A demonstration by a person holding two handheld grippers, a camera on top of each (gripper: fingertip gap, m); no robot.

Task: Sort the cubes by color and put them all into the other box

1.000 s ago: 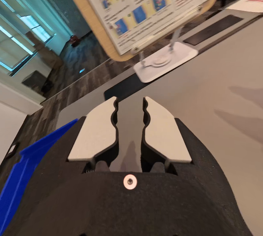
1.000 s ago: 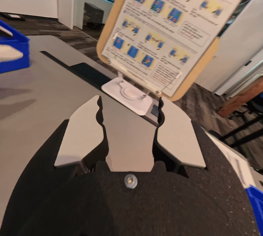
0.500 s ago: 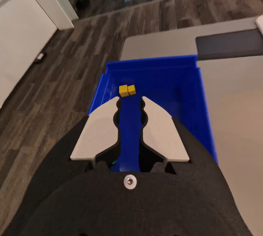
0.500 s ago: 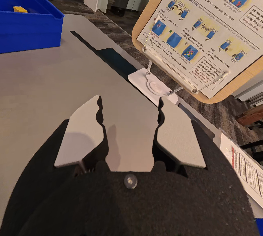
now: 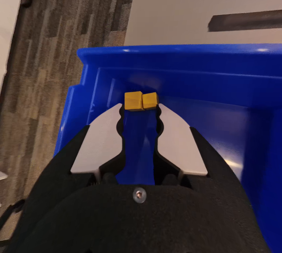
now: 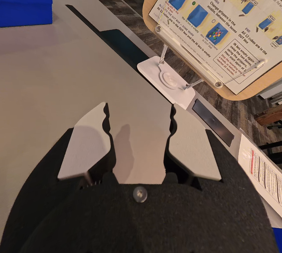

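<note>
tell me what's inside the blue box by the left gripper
Two yellow cubes touching in the far corner of the blue box. The left gripper covers the near floor.

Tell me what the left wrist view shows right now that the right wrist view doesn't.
Only the left wrist view shows the inside of the blue box, with two yellow cubes side by side and touching near its far corner, just past the open left claw.

Only the right wrist view shows the instruction board on its white stand, a printed sheet at the table's right edge, and the open, empty right claw above bare table.

Both show the grey table, the dark floor and a blue box, seen in the right wrist view only from outside.
</note>
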